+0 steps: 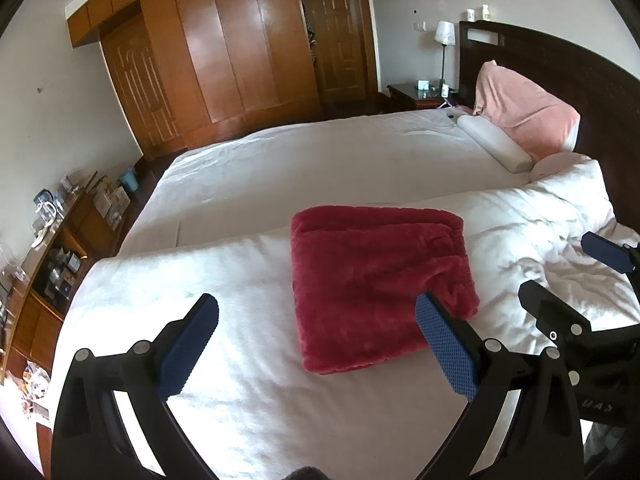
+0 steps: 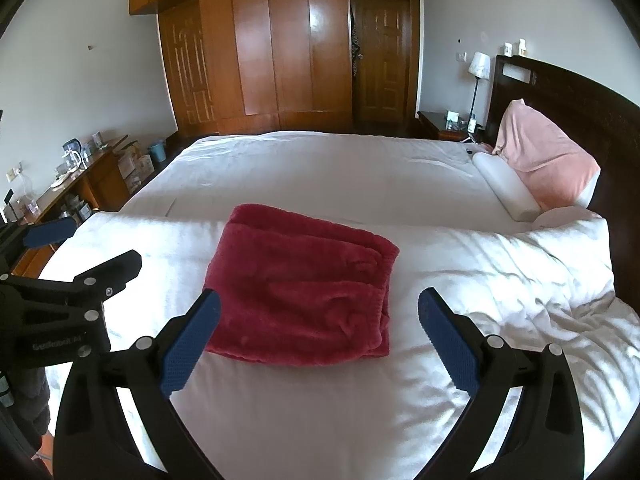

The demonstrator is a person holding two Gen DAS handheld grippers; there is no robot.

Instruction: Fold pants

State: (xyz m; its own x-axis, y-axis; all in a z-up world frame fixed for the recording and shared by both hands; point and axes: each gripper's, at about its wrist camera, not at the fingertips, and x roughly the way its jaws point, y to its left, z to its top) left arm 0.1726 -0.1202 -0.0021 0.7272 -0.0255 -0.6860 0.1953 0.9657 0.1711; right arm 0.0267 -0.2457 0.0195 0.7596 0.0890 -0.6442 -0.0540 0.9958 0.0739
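Fluffy dark red pants point(image 1: 380, 280) point(image 2: 304, 292) lie folded into a thick rectangle on the white duvet point(image 1: 248, 272) point(image 2: 460, 272) of a bed. My left gripper point(image 1: 318, 308) hovers open just in front of the bundle, its right finger over the near right corner, nothing held. My right gripper point(image 2: 320, 306) is also open, its fingers straddling the near edge of the pants without gripping them. Each gripper shows at the side of the other's view: the right gripper point(image 1: 568, 272) and the left gripper point(image 2: 96, 244).
A pink pillow point(image 1: 528, 108) point(image 2: 548, 164) and a white bolster point(image 1: 496, 144) point(image 2: 506, 188) lean by the dark headboard point(image 2: 580, 112). Wooden wardrobes point(image 1: 224, 48) point(image 2: 276, 48) stand behind the bed, a cluttered low cabinet point(image 1: 52, 248) point(image 2: 80, 176) to the left, a nightstand with a lamp point(image 2: 478, 68).
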